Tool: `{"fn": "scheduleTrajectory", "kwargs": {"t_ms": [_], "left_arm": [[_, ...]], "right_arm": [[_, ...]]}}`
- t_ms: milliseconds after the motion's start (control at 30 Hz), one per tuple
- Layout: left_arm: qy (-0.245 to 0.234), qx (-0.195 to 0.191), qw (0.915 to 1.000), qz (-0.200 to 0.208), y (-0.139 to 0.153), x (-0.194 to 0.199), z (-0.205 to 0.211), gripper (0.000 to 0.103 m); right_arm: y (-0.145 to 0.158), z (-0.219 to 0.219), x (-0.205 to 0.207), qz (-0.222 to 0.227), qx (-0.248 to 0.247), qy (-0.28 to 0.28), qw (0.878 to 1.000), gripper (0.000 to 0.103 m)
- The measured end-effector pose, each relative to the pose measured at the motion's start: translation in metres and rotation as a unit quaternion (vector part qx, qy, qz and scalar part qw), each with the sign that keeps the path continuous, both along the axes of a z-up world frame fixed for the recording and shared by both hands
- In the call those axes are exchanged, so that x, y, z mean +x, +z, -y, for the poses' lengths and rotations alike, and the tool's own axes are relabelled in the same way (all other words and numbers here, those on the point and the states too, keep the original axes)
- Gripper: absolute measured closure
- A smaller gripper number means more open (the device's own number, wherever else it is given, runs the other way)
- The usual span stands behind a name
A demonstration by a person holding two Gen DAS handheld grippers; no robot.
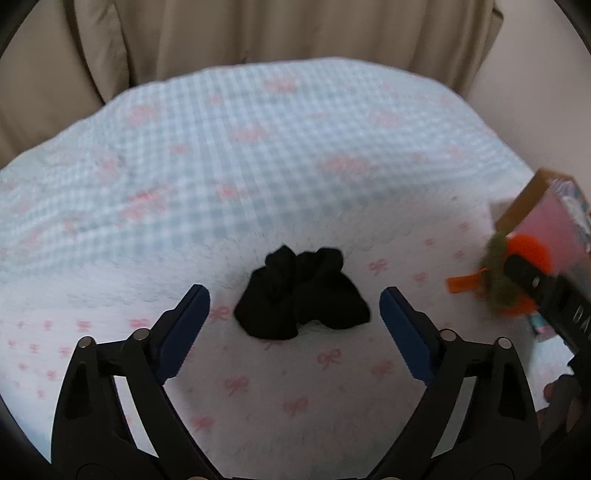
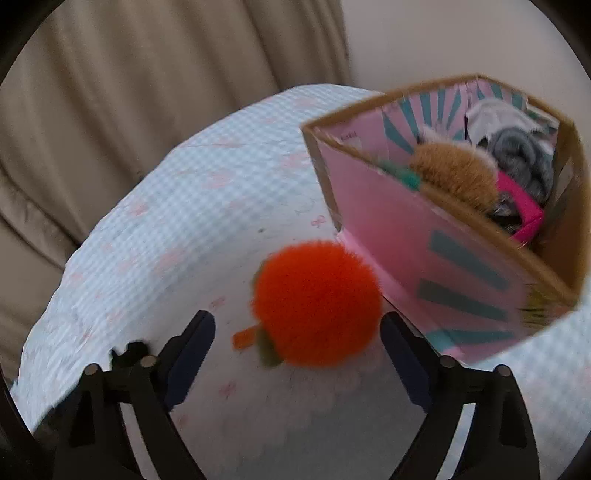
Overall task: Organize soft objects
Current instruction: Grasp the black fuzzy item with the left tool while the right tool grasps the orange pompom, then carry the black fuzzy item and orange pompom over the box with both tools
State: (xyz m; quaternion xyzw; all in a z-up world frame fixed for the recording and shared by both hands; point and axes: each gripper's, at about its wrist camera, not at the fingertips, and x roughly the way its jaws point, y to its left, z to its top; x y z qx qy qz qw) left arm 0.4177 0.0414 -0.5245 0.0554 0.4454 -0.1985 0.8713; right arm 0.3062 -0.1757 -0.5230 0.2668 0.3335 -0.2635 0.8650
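A black fabric scrunchie (image 1: 301,293) lies on the bed cover, between the open fingers of my left gripper (image 1: 294,306), which is empty. A fluffy orange pompom with a green leaf and orange clip (image 2: 317,302) lies on the cover in front of my right gripper (image 2: 297,332), whose jaws stand wide open around it without gripping. The pompom also shows at the right in the left wrist view (image 1: 517,266), with the right gripper's finger over it. An open pink cardboard box (image 2: 424,236) holds soft items: a tan furry one (image 2: 456,173), a grey one (image 2: 524,155).
The bed has a white cover with pink bows (image 1: 295,387) and a blue checked blanket (image 1: 240,147) behind. Beige curtain (image 1: 258,33) hangs at the back. The box stands on the bed at the right (image 1: 546,218).
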Motion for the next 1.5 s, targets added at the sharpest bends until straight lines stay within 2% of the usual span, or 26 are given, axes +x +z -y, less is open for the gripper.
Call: {"fn": "scheduleTrajectory", "kwargs": {"t_ms": [67, 133, 200, 300, 433, 567, 800, 967, 1233, 1500], "left_arm": [[0.003, 0.002, 1.0, -0.003, -0.012, 0.004, 0.004, 0.014], [0.003, 0.007, 1.0, -0.004, -0.021, 0.004, 0.008, 0.019], [0.0, 0.022, 0.9996, 0.019, -0.025, 0.001, 0.014, 0.02], [-0.007, 0.032, 0.999, 0.032, -0.025, -0.001, 0.02, 0.03], [-0.024, 0.033, 0.9984, 0.039, -0.022, 0.0, 0.029, 0.067], [-0.035, 0.039, 0.9978, 0.041, -0.018, 0.0, 0.037, 0.089], [-0.034, 0.027, 0.9979, 0.047, 0.001, -0.004, 0.033, 0.091], [-0.028, 0.017, 0.9979, 0.057, 0.032, -0.012, 0.024, 0.091], [-0.017, -0.005, 0.9973, 0.072, 0.116, -0.038, 0.008, 0.091], [-0.009, -0.019, 0.9966, 0.08, 0.215, -0.077, 0.002, 0.091]], "right_arm": [[-0.009, 0.005, 0.005, 0.003, -0.001, -0.014, 1.0, 0.019], [-0.015, 0.01, 0.009, 0.003, -0.003, -0.024, 1.0, 0.031], [-0.021, 0.015, 0.01, 0.003, 0.003, -0.029, 1.0, 0.036], [-0.024, 0.021, 0.011, 0.007, -0.002, -0.032, 0.999, 0.043], [-0.024, 0.024, 0.015, 0.009, -0.002, -0.023, 1.0, 0.057], [-0.02, 0.022, 0.015, 0.009, -0.006, -0.018, 1.0, 0.061], [0.0, 0.011, 0.011, 0.013, -0.024, 0.004, 1.0, 0.064], [0.027, 0.003, 0.007, 0.023, -0.034, 0.02, 0.999, 0.064], [0.093, -0.01, -0.005, 0.042, -0.051, 0.048, 0.997, 0.064], [0.193, -0.021, -0.036, 0.053, -0.077, 0.089, 0.992, 0.064]]}}
